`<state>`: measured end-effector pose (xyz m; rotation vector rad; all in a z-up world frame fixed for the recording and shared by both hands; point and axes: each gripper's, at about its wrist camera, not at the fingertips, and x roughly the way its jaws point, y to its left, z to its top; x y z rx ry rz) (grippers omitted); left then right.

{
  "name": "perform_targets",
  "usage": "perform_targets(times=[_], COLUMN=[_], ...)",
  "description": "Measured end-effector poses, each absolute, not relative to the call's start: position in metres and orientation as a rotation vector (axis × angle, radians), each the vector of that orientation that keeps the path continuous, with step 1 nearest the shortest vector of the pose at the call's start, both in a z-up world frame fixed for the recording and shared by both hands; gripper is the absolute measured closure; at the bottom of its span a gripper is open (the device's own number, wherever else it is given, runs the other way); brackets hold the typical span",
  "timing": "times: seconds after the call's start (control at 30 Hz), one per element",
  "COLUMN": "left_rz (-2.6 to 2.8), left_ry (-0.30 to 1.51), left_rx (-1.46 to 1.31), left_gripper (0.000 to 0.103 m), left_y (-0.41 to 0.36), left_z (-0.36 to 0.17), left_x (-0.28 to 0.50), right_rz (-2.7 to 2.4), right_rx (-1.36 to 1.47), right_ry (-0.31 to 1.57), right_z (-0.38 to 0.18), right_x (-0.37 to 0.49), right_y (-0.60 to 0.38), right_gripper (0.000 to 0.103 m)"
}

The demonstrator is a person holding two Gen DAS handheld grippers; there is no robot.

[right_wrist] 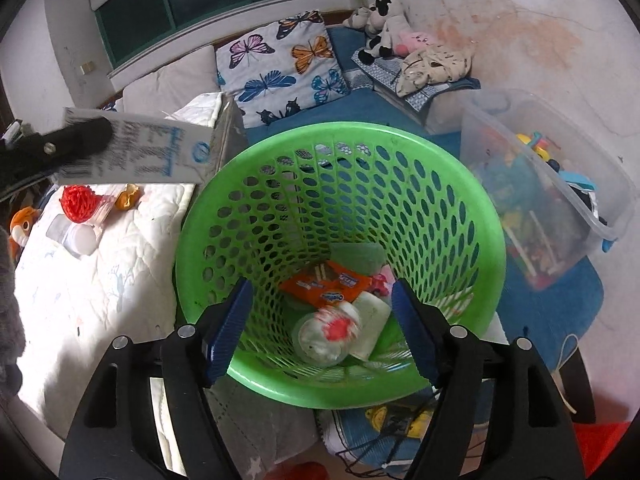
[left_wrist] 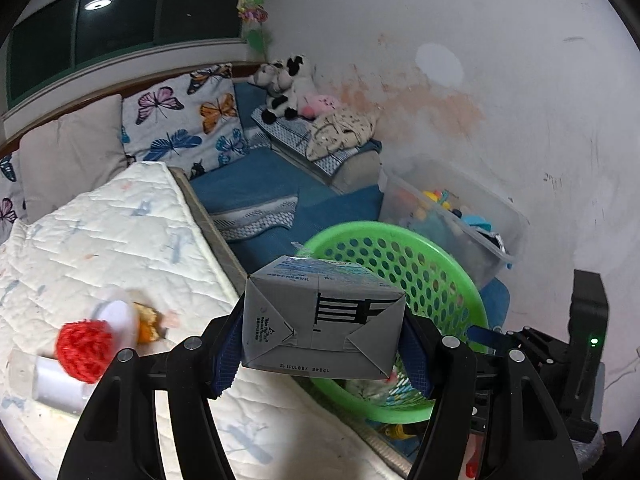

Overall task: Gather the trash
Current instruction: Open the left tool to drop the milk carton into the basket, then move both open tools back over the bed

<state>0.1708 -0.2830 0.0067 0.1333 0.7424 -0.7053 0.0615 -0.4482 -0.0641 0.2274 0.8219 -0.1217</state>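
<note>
My left gripper is shut on a grey drink carton, held above the mattress edge just left of the green basket. The carton also shows in the right wrist view, with the left gripper's finger on it. My right gripper is open and empty, directly over the green basket. In the basket lie a clear plastic bottle, an orange snack wrapper and a pale green packet. On the mattress lie a red net, orange peel and a white cup.
A white quilted mattress fills the left. A clear plastic toy bin stands right of the basket against the wall. Butterfly pillows and plush toys sit behind on a blue mat. The right gripper's body shows at right.
</note>
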Motion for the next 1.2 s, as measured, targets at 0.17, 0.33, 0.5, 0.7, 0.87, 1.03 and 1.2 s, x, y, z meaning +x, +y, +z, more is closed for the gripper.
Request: perform_targets(times=[0.17,0.33,0.5,0.7,0.87,1.03,1.2], left_rz=[-0.725,-0.741,-0.75,-0.746,-0.715,-0.66,-0.596], left_ry=[0.79,0.825,0.827,0.825,0.81,0.798,0.757], left_rx=[0.148,0.175,0.187,0.181,0.165,0.146,0.15], left_gripper=[0.038,0.037,0.03,0.028,0.028,0.028,0.028], left_y=[-0.301,-0.316,-0.32,-0.313,-0.294,-0.266,-0.235], left_z=[-0.008,-0.024,-0.03,-0.03,-0.026,-0.025,-0.018], left_x=[0.173,0.171,0.169,0.17,0.169,0.17,0.173], right_rz=[-0.125,-0.131,-0.139,-0.134,-0.123,-0.105,-0.082], right_rx=[0.237,0.248,0.261,0.268,0.266,0.259,0.252], right_ry=[0.811,0.807,0.806,0.803,0.798,0.798,0.795], right_z=[-0.063,-0.064,-0.065,-0.064,-0.062,-0.06,-0.057], right_x=[0.054,0.05,0.047,0.045,0.045,0.049,0.054], right_y=[-0.453,-0.457,-0.461,-0.46,-0.454,-0.445,-0.432], right_gripper=[0.03,0.029,0.029,0.029,0.029,0.029,0.029])
